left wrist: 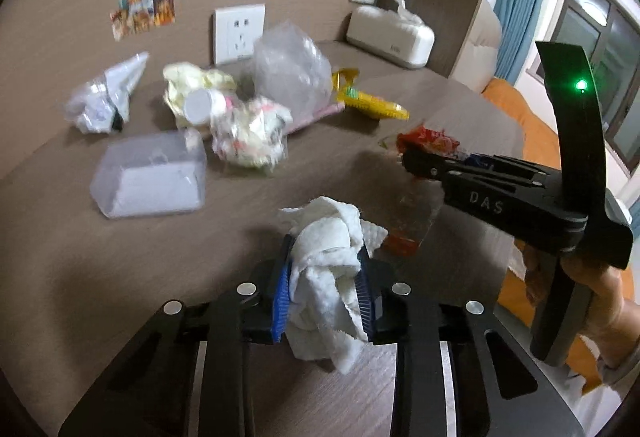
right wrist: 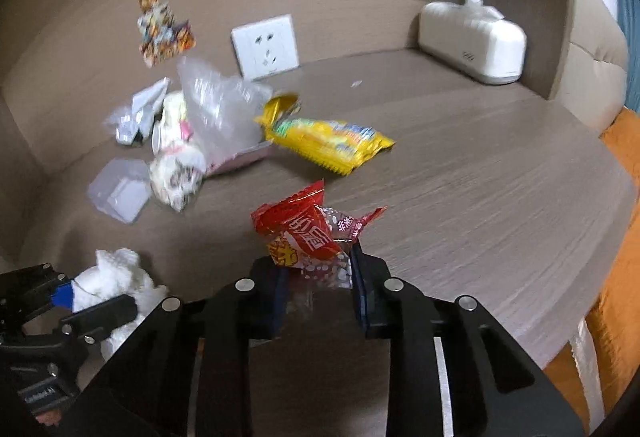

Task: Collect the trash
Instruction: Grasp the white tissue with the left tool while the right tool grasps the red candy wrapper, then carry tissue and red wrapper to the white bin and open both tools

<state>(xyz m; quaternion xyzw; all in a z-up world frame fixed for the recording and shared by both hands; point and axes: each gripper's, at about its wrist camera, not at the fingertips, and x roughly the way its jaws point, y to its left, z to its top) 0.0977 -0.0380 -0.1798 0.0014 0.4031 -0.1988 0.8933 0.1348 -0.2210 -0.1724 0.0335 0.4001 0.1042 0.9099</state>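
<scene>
Left gripper [left wrist: 323, 291] pinching the crumpled tissue [left wrist: 334, 257], right gripper [right wrist: 318, 283] clamped on the red wrapper [right wrist: 308, 233], both low over the table [right wrist: 480, 177]; thin grips, so either piece may slip on lifting.

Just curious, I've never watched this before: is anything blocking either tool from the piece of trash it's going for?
Nothing visible. The left tool is already shut on the crumpled white tissue, and the right tool on the red snack wrapper. The yellow wrapper and other litter lie farther back on the table.
</scene>
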